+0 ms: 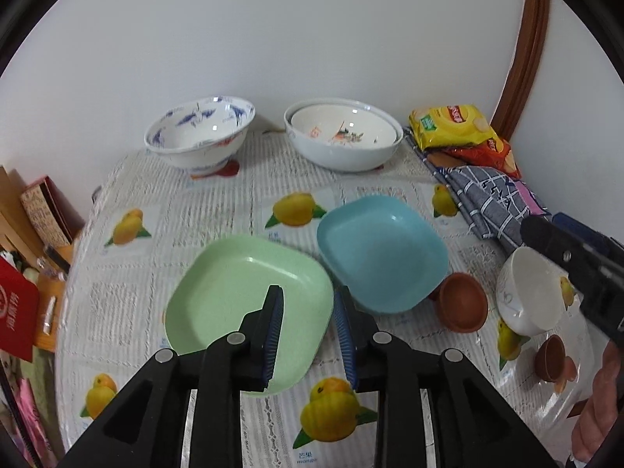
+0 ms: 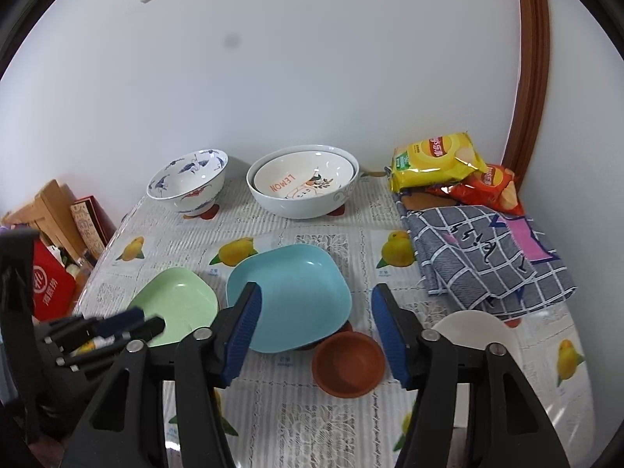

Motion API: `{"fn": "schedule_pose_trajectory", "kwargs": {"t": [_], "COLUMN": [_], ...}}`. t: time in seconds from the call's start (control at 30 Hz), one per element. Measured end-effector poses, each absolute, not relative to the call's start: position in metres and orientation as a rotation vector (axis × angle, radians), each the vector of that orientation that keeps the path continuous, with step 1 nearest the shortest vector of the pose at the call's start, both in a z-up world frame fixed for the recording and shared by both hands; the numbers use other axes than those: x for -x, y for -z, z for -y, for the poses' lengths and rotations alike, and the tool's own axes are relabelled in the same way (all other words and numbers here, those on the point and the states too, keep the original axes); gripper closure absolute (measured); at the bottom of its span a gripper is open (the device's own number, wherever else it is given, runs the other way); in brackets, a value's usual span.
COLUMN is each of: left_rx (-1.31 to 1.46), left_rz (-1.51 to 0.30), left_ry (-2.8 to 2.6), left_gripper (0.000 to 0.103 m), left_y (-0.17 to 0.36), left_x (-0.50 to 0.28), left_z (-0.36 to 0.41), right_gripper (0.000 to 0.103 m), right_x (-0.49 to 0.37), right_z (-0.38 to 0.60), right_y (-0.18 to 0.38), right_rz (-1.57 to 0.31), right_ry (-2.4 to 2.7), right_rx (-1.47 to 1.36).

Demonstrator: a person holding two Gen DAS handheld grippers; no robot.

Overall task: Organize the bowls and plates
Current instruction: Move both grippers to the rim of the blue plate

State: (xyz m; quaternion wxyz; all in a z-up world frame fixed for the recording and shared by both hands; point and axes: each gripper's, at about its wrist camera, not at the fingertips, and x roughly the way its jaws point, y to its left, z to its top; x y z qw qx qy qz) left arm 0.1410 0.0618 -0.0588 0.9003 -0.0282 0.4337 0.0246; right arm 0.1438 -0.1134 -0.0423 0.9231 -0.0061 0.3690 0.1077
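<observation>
Two square plastic plates, green [image 1: 249,304] and blue [image 1: 380,253], lie overlapping mid-worktop [image 1: 218,202]; left hand-held gripper [image 1: 308,335] released over the green rim, right hand-held gripper [image 2: 316,327] released, empty above the small brown bowl [image 2: 348,362]; stacking seems next, needing a rim grasp.

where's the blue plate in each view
Left wrist: blue plate right of centre, beyond the right finger tip.
Right wrist: blue plate at centre, behind the left finger.
Shared landmark: green plate just to its left in both.
</observation>
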Motion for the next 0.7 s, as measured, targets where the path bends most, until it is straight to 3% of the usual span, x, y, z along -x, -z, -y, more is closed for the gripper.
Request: {"fn": "schedule_pose_trajectory", "kwargs": {"t": [0.3, 0.43, 0.53, 0.7], "left_rx": [0.010, 0.015, 0.016, 0.028], "left_rz": [-0.874, -0.870, -0.882, -0.930], "left_ry": [-0.033, -0.031, -0.031, -0.015], "left_gripper": [0.077, 0.076, 0.068, 0.068], "left_y": [0.029, 0.031, 0.038, 0.058], "left_x": [-0.166, -0.176, -0.186, -0.203], "left_z": [-0.040, -0.037, -0.037, -0.038], "right_gripper": [0.042, 0.029, 0.028, 0.028], "right_x": [-0.157, -0.168, -0.175, -0.196], "right_z": [0.132, 0.137, 0.142, 0.151], "right_y": [0.021, 0.016, 0.029, 0.067], "right_rz": [-0.735, -0.690, -0.686, -0.766], "right_ry": [-0.192, -0.177, -0.169, -0.158], "right_rx": [0.009, -0.019, -0.032, -0.089]}}
